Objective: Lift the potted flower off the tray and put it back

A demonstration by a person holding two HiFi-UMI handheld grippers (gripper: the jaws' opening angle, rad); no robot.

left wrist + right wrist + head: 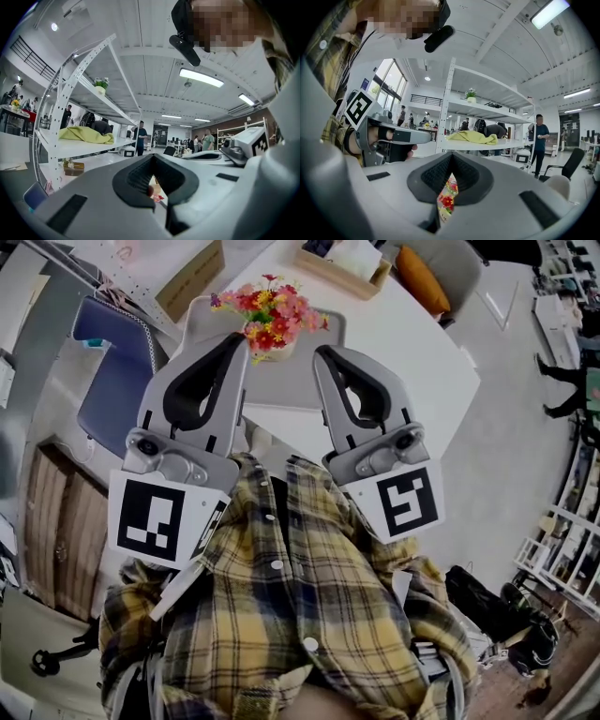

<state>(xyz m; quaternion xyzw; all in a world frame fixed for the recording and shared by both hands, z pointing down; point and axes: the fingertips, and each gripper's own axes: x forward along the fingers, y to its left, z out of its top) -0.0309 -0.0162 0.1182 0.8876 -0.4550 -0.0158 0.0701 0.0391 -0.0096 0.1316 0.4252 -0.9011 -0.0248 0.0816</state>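
Reading from left to right in the head view: at centre left the left gripper (239, 341) is held with its jaws pressed fully together, nothing between them; at upper centre the potted flower (269, 320) is seen standing on the grey tray (291, 385) on the white table (403, 343), just beyond both tips; at centre right the right gripper (325, 354) is likewise closed and empty. Both tips are aimed at the pot, presumably so that it can be taken from two sides. The lift is judged not yet begun; the jaws must first be opened.
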